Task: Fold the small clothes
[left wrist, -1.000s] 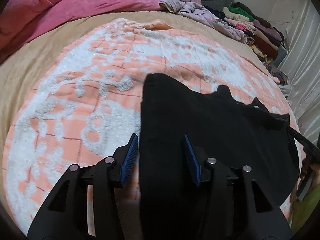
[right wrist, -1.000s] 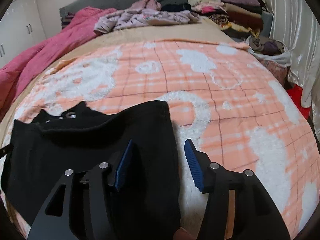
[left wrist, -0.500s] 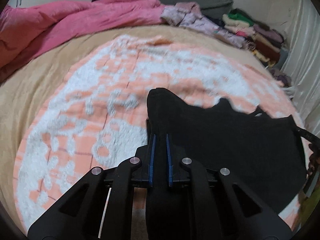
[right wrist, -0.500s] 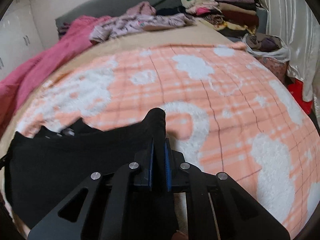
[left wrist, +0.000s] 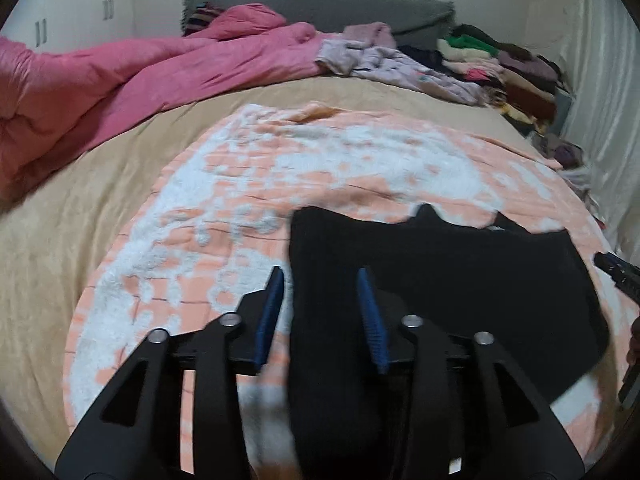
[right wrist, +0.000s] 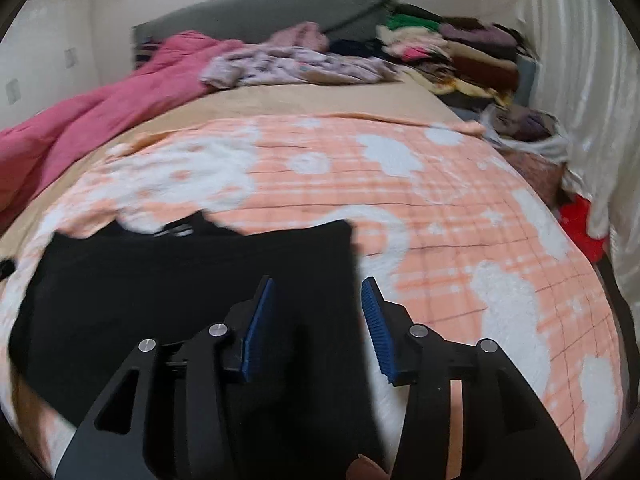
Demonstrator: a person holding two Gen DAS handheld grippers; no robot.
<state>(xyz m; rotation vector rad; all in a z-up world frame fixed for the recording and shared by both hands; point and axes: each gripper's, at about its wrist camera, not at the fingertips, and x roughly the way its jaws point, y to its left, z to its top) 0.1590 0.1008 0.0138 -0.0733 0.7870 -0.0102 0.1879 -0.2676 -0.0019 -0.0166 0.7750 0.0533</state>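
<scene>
I work on a bed [left wrist: 80,248] under a peach-and-white blanket [left wrist: 360,160], with a pink quilt [left wrist: 160,68] bunched at the far left, a grey headboard [right wrist: 260,8], stacked clothes [right wrist: 460,48] in the far corner and a pale curtain [right wrist: 580,80] on the right. The black garment [left wrist: 440,280] lies flat on the blanket near me. My left tongs [left wrist: 320,304] have just been opening and stand apart over its left edge, pressing nothing. My right tongs [right wrist: 318,312] have likewise just opened, straddling its right edge. Blur softens the cloth's far edge; its near part is hidden behind my tongs.
</scene>
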